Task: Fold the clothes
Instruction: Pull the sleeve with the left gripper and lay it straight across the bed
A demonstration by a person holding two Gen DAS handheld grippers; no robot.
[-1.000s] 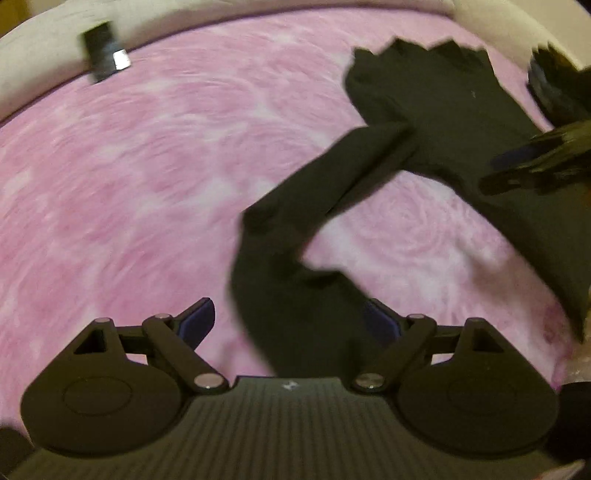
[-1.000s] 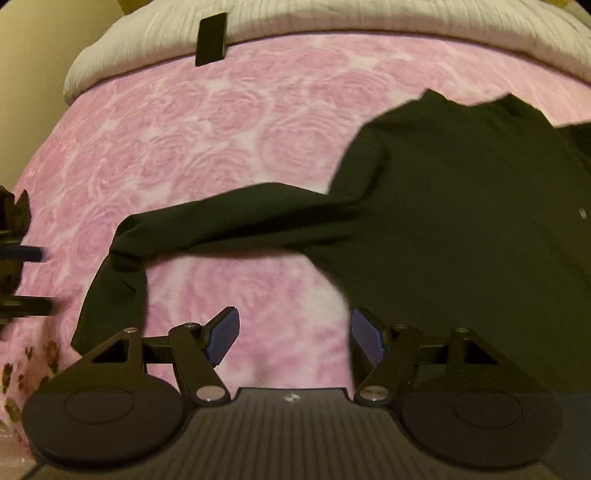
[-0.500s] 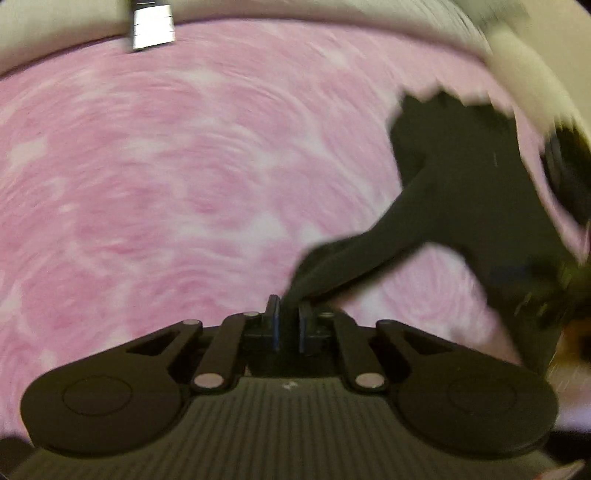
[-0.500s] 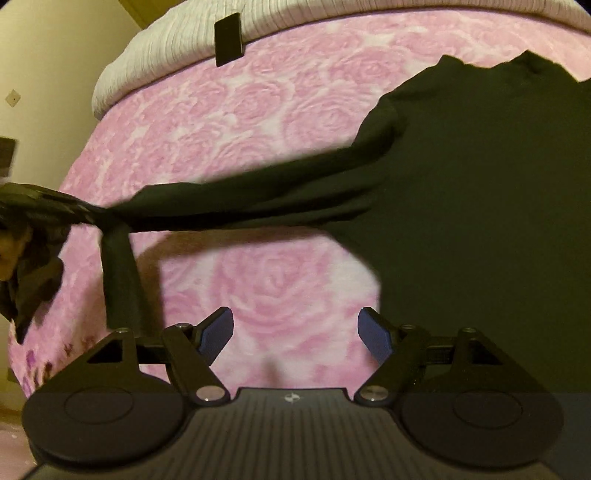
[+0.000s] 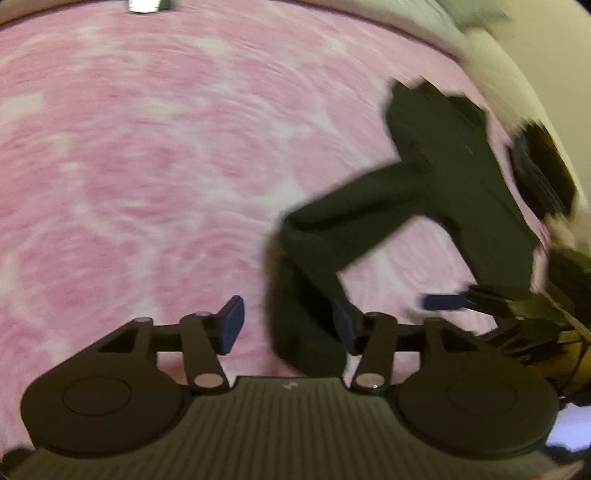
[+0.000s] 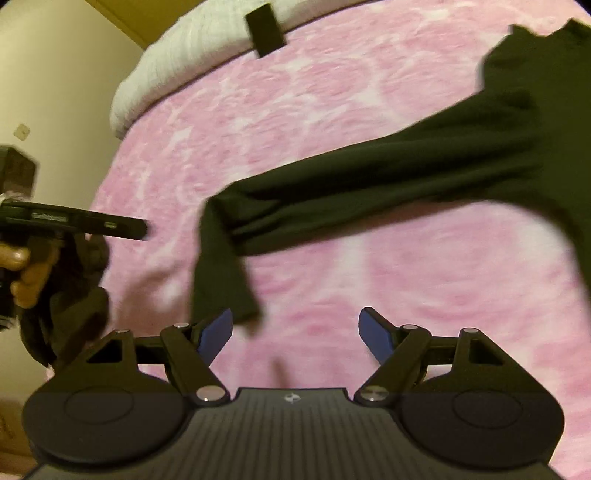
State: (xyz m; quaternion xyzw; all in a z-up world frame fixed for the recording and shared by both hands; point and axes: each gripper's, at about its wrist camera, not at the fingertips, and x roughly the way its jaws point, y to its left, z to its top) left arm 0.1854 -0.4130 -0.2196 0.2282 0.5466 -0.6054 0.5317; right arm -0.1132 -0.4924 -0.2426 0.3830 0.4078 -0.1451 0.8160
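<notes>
A black long-sleeved shirt (image 5: 461,177) lies spread on the pink rose-patterned blanket (image 5: 147,166). Its sleeve (image 5: 314,258) stretches toward me and bends down at the cuff. My left gripper (image 5: 288,326) has its jaws opening; the cuff lies loose between them, close to the right pad, and is not pinched. In the right wrist view the same sleeve (image 6: 369,192) runs left from the shirt body (image 6: 535,129), with the cuff (image 6: 225,288) hanging just ahead of my right gripper (image 6: 295,328). That gripper stands open over bare blanket. A hand holds the left gripper (image 6: 140,229) at the left edge.
White ribbed bedding (image 6: 177,55) lies along the bed's far end, with a small black object (image 6: 264,29) on it. The bed's left edge drops off beside a cream wall (image 6: 55,74). Pink blanket (image 6: 332,92) spreads wide to the left of the shirt.
My left gripper shut on the sleeve cuff, drew the sleeve out sideways, then let it go with its jaws parting. My right gripper slid left along the bed to the cuff, still open.
</notes>
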